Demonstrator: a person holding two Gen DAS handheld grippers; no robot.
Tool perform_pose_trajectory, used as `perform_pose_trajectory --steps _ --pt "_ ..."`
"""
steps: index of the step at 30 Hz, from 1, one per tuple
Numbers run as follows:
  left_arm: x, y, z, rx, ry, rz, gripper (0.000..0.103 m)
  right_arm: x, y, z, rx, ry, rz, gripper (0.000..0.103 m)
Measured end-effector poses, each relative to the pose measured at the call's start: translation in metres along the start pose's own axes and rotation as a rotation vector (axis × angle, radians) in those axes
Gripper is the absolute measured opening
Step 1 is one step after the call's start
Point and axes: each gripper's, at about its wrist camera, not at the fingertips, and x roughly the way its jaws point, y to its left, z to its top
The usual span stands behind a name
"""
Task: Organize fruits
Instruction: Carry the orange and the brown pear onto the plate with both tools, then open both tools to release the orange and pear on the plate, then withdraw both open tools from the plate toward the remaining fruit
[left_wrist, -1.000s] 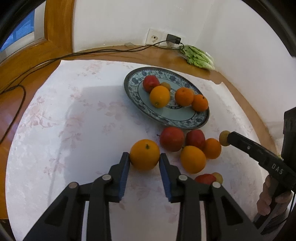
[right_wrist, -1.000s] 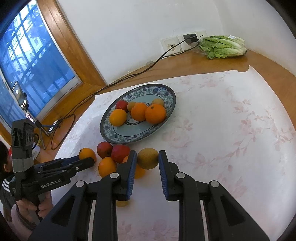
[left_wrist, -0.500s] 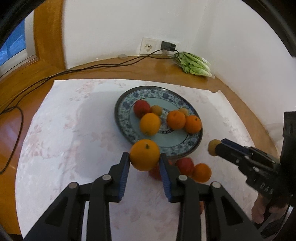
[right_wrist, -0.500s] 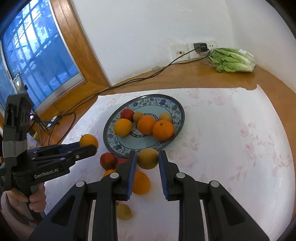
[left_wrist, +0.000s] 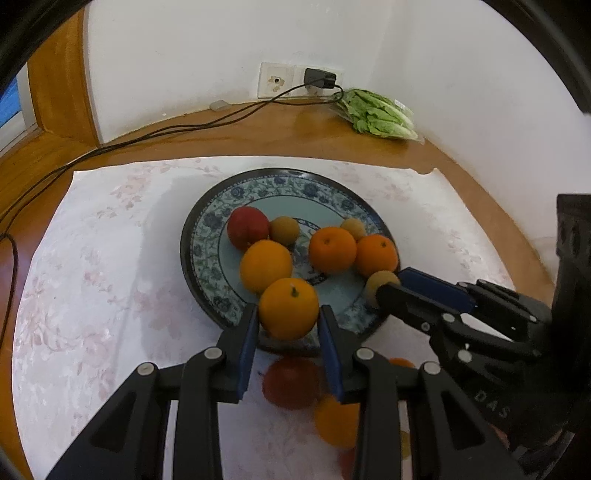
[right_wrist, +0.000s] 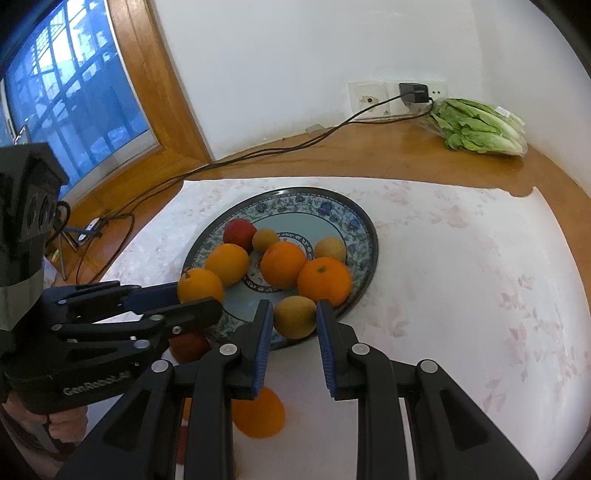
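Orange (left_wrist: 288, 308) clamped between left gripper (left_wrist: 288, 332) pads, held over near rim of patterned plate (left_wrist: 207, 254). Right gripper (right_wrist: 294, 325) closed on small yellow-brown fruit (right_wrist: 294, 316), also above plate's near edge. Plate holds oranges, red apple (left_wrist: 247, 228), small fruits. More fruit on tablecloth (left_wrist: 92, 280) below grippers.

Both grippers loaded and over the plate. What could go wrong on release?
1. The left gripper holds its orange over the near rim of the plate; dropped there, it may roll off onto the cloth.
2. The right gripper holds a yellow-green fruit beside a plated orange; release could knock the pile.
3. The grippers sit close together and might collide.
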Motion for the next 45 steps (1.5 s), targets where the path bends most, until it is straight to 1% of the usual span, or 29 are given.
perform_pose_trajectory --steps 2,6,11,13,14,17,25,29,32,36,42,45 --pt "0.005 0.001 0.002 -0.001 -0.001 0.009 0.034 0.005 0.001 0.002 -0.017 -0.002 -0.006 0.025" --pt "0.015 0.003 0.005 0.000 -0.003 0.029 0.034 0.014 0.004 0.006 -0.050 -0.009 -0.046 0.024" --pt "0.020 0.006 0.011 0.000 -0.018 0.025 0.034 0.027 0.000 0.008 -0.047 -0.005 -0.072 0.021" --pt "0.021 0.007 0.013 -0.005 -0.020 0.022 0.034 0.031 -0.003 0.008 -0.034 0.007 -0.072 0.020" --pt "0.022 0.008 0.014 -0.009 -0.020 0.020 0.034 0.032 -0.006 0.008 -0.021 0.005 -0.058 0.020" --pt "0.026 0.009 0.016 -0.018 -0.017 0.020 0.034 0.031 -0.008 0.009 -0.011 0.002 -0.056 0.020" --pt "0.026 0.004 0.014 0.001 -0.010 0.036 0.034 0.030 -0.008 0.009 -0.003 0.005 -0.048 0.020" --pt "0.023 0.004 0.013 -0.009 0.000 0.026 0.040 0.027 -0.007 0.009 0.008 0.011 -0.038 0.024" --pt "0.018 0.005 0.012 -0.018 0.000 0.029 0.047 0.022 -0.007 0.007 0.016 0.008 -0.035 0.027" --pt "0.009 0.008 0.010 -0.036 -0.007 0.017 0.056 0.015 -0.009 0.006 0.033 -0.001 -0.021 0.033" --pt "-0.005 0.007 0.006 -0.026 -0.020 0.019 0.064 0.004 -0.009 0.002 0.045 -0.006 -0.028 0.043" --pt "-0.010 0.006 0.003 -0.029 -0.020 0.014 0.065 0.000 -0.010 -0.001 0.052 -0.005 -0.026 0.044"
